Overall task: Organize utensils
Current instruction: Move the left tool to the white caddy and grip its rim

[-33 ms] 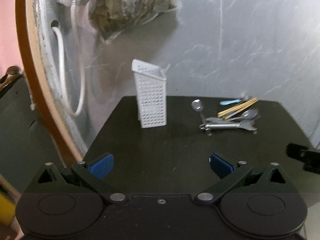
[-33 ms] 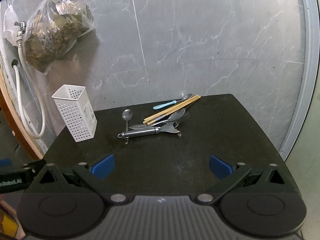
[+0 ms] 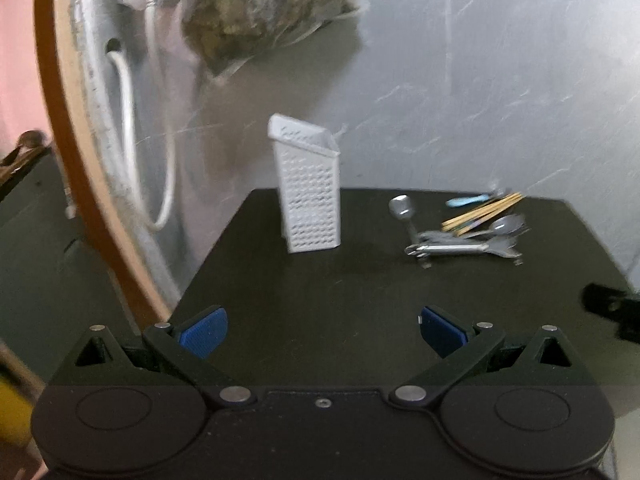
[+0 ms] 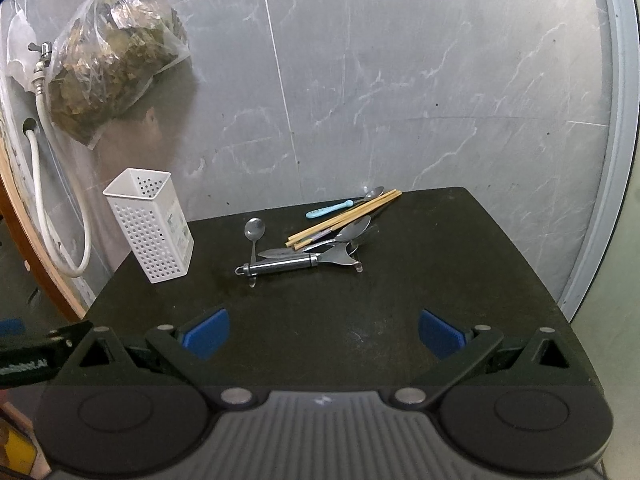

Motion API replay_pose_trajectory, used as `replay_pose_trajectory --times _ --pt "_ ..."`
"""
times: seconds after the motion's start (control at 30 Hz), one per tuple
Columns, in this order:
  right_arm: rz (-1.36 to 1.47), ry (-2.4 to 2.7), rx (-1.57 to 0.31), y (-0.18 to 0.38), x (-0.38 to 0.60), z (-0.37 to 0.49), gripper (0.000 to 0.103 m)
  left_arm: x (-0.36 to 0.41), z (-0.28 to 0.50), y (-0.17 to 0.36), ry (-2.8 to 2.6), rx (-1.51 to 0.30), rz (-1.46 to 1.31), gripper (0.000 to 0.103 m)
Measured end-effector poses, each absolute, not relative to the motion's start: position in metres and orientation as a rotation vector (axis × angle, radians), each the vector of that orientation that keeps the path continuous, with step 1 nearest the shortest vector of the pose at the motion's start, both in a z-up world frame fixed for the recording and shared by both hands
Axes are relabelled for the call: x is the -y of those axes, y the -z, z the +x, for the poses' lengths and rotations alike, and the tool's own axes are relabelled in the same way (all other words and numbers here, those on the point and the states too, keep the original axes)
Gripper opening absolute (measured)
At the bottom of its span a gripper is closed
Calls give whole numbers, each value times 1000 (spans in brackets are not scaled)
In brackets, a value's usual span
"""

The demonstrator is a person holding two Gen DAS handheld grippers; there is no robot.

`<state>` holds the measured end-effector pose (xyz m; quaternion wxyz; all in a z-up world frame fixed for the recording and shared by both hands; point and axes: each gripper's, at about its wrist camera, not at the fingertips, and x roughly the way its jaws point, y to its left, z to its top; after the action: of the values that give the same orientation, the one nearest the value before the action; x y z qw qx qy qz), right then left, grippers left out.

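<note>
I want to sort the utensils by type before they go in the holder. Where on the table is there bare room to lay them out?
The table is bare along its whole near half and down its right side. A narrower bare strip lies between the holder and the utensil pile. The crowded part is the pile itself, at the back middle, where the chopsticks overlap spoons.

Nothing is changing: the white holder (image 4: 150,226), the spoons and chopsticks (image 4: 344,220) on the table (image 4: 360,300) are sitting in just the same spots as before, and neither open tool is moving at all.
</note>
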<state>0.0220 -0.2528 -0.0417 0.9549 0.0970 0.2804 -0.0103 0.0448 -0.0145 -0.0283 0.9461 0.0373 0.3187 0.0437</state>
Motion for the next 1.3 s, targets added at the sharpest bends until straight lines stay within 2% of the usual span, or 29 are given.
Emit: replay_pose_trajectory --times 0.23,0.47,0.7,1.0,1.2,1.3 --pt "182 27 -593 53 248 40 103 7 85 42 -253 -614 108 102" --pt "184 33 -591 62 231 83 103 -6 171 53 -210 -506 104 102" --pt "180 122 -594 62 219 129 103 -5 251 72 -151 -477 125 102" --pt "126 104 -653 68 220 164 103 11 287 92 -249 -496 101 102" --pt "77 64 -666 72 224 182 103 11 293 91 -313 -429 113 102" --pt "66 53 -661 75 225 190 103 3 295 91 -290 -409 125 98"
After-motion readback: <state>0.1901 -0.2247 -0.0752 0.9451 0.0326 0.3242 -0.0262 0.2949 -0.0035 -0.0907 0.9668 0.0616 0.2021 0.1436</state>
